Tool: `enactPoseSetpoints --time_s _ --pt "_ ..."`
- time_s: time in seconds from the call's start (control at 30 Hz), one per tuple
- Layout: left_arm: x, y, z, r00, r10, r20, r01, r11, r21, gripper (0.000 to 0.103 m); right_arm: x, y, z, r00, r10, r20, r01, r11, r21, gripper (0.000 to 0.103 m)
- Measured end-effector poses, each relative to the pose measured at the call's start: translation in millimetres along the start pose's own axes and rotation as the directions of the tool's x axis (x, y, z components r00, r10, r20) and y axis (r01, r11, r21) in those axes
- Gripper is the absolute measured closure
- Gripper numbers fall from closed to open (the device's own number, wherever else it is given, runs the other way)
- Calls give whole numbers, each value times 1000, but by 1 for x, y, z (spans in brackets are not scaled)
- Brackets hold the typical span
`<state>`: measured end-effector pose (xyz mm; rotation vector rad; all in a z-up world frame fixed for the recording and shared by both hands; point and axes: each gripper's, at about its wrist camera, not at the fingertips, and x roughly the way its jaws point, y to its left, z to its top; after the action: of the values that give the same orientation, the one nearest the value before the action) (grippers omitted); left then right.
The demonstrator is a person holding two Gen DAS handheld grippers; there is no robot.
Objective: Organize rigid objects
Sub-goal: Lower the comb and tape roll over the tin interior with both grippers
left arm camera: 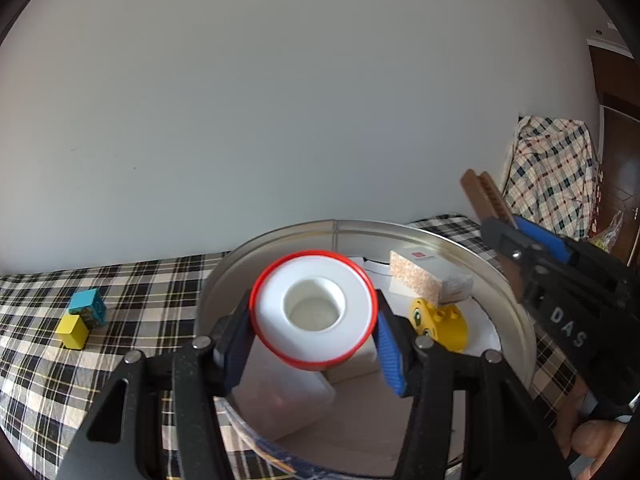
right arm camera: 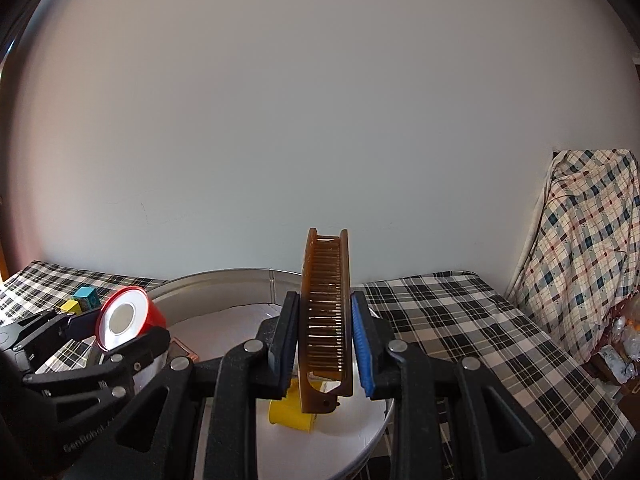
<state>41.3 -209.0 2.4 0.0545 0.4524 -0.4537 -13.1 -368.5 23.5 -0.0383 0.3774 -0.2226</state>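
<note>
My left gripper (left arm camera: 314, 338) is shut on a red-rimmed white tape roll (left arm camera: 314, 314) and holds it above the round metal tin (left arm camera: 508, 292). The roll also shows in the right wrist view (right arm camera: 126, 318). My right gripper (right arm camera: 325, 346) is shut on a brown comb (right arm camera: 326, 316), held upright over the tin's (right arm camera: 224, 280) right side. In the left wrist view the comb (left arm camera: 484, 196) sticks up from the right gripper (left arm camera: 516, 236). In the tin lie a yellow toy brick (left arm camera: 440, 322), a speckled sponge block (left arm camera: 416, 276) and white boxes (left arm camera: 280, 396).
A blue cube (left arm camera: 88, 306) and a yellow cube (left arm camera: 74, 332) sit on the plaid tablecloth (left arm camera: 48, 360) left of the tin. A plaid-covered object (right arm camera: 588, 240) stands at the far right. A plain wall is behind the table.
</note>
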Motion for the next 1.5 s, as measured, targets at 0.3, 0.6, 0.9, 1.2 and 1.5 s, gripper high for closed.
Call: enactPoseSetpoints --time_s 0.3,0.6,0.9,1.2,1.5 --pt "7 -4 -1 1000 -6 -15 6 1000 10 49 22 1 0 999 0 -50 -2 999 -34 75" --pt "13 -7 0 999 -8 -32 8 1000 9 49 29 7 -2 997 20 -71 -25 998 -58 75" --pt "27 -3 1 995 -7 -98 5 1000 -22 49 47 12 -5 991 37 -126 -49 995 -89 75" --pt "31 -4 2 993 -3 -120 1 1000 -21 49 52 9 -5 985 68 -156 -82 993 -88 75" --pt "31 -3 2 991 0 -131 -4 1000 -27 49 53 12 -8 981 88 -171 -107 989 -106 75"
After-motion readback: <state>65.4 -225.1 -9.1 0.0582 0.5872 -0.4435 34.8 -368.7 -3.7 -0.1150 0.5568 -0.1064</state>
